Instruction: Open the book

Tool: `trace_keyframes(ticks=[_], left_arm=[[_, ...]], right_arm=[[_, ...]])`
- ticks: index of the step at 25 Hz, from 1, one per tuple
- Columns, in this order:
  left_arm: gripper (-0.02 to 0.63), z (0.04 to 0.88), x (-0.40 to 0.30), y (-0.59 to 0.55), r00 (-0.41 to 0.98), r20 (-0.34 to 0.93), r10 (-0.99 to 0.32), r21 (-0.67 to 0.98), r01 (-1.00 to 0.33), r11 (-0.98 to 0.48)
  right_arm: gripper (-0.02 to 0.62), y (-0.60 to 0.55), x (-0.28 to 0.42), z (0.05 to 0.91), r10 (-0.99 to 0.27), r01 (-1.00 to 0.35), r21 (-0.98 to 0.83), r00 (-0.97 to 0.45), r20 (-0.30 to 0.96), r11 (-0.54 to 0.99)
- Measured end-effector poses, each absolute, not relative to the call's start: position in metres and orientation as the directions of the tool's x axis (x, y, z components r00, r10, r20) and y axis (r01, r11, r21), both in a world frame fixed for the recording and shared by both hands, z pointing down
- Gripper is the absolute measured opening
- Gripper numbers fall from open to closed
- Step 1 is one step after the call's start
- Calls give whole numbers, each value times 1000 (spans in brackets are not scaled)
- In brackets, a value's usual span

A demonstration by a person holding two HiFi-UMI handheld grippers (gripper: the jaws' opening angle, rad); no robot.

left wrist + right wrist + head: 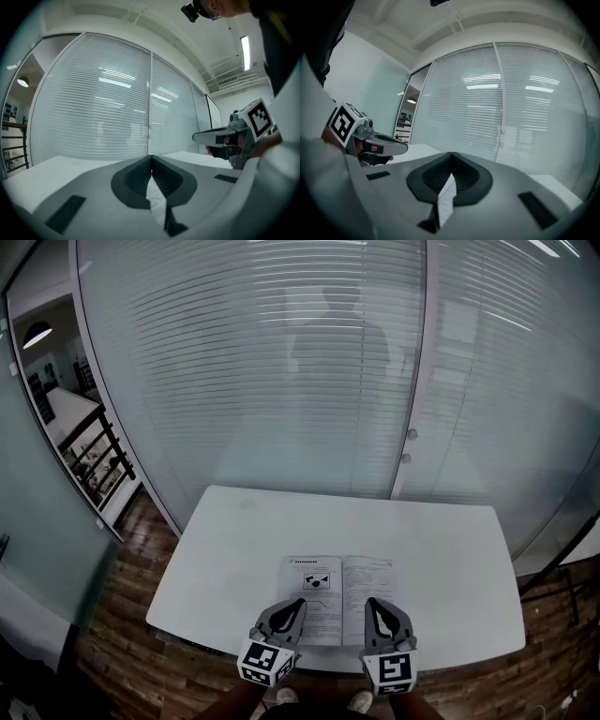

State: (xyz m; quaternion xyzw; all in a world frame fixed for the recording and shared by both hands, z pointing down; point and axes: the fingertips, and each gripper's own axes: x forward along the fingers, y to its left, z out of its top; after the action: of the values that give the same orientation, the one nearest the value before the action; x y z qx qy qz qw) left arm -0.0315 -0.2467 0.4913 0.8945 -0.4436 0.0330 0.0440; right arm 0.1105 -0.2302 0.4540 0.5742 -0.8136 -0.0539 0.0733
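Note:
The book (339, 594) lies open and flat on the white table (225, 540), near its front edge, with printed pages facing up. My left gripper (299, 602) hovers over the near corner of the left page, jaws closed tip to tip and holding nothing. My right gripper (372, 602) hovers over the near part of the right page, also shut and holding nothing. In the left gripper view the shut left gripper (151, 157) has a strip of printed page (157, 202) showing below it, and the right gripper (220, 137) is alongside. In the right gripper view the right gripper (451, 153) is shut.
A glass wall with blinds (281, 362) stands right behind the table. Wood floor (122, 615) surrounds the table, with a black railing (98, 460) at the left. The person's shoes (286, 697) show below the table's front edge.

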Motion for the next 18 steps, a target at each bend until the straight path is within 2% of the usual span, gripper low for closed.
trace_keyframes(ticks=[18], left_arm=[[11, 488, -20, -257, 596, 78, -799, 14, -802, -597]], right_arm=[[3, -235, 132, 456, -949, -936, 160, -306, 71, 314]])
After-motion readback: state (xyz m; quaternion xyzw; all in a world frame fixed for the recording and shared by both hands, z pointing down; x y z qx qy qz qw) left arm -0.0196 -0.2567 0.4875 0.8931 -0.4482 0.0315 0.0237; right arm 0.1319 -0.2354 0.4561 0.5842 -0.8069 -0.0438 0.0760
